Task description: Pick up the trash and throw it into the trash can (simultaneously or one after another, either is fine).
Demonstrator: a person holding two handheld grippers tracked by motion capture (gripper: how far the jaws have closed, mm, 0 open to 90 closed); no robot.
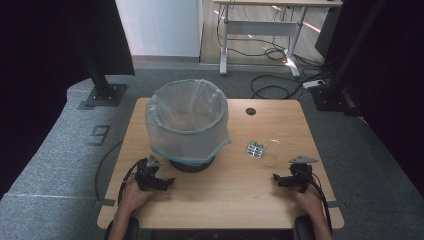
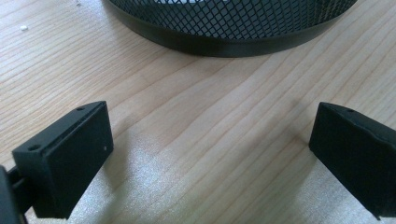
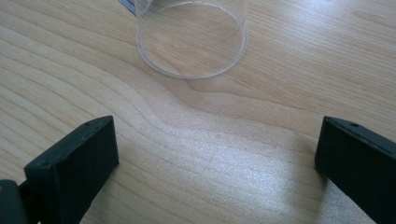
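A black mesh waste bin [image 1: 187, 125] lined with a clear bag stands at the middle of the wooden table [image 1: 225, 200]; its mesh base [image 2: 233, 28] lies just beyond my left gripper [image 2: 210, 154]. That left gripper [image 1: 169, 183] rests near the table's front left, open and empty. A clear plastic cup [image 1: 272, 152] lies on its side at the right, with its round rim [image 3: 191, 42] facing my right gripper [image 3: 217, 158]. My right gripper [image 1: 276, 179] sits open and empty a little in front of the cup. A small blister pack [image 1: 254, 149] lies beside the cup.
A round cable hole [image 1: 250, 111] marks the far side of the tabletop. Black stand bases [image 1: 105, 95] stand on the grey carpet beyond the far corners. Another desk [image 1: 260, 30] with loose cables is farther back.
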